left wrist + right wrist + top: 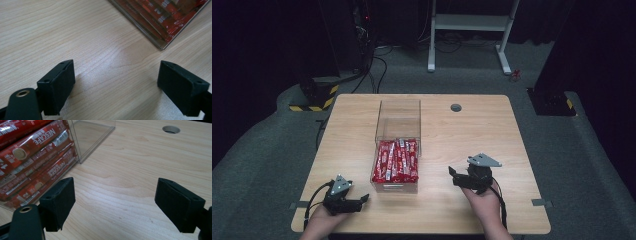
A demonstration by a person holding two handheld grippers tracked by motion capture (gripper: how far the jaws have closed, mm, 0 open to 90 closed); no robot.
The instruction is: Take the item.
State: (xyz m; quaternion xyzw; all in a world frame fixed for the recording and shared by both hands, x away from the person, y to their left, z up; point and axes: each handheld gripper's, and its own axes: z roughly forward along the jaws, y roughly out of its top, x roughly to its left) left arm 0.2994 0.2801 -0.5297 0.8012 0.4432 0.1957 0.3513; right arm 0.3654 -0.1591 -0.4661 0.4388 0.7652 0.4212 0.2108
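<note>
A clear plastic box (pixel 398 129) stands mid-table, its near half packed with several red Nescafe sachets (pixel 396 161). The sachets (pixel 30 150) press against the clear wall in the right gripper view, and a box corner (pixel 162 45) shows at the top right of the left gripper view. My left gripper (pixel 365 199) rests low at the box's near left, held in a hand, open with bare wood between its jaws (pixel 116 82). My right gripper (pixel 452 175) sits right of the box, pointing toward it, open and empty (pixel 115 202).
The wooden table (pixel 472 135) has a round cable hole (pixel 456 107) at the back right, seen also as the hole (pixel 171 129) in the right gripper view. The box's far half (pixel 399 117) holds nothing. A white desk frame (pixel 469 30) stands on the floor beyond.
</note>
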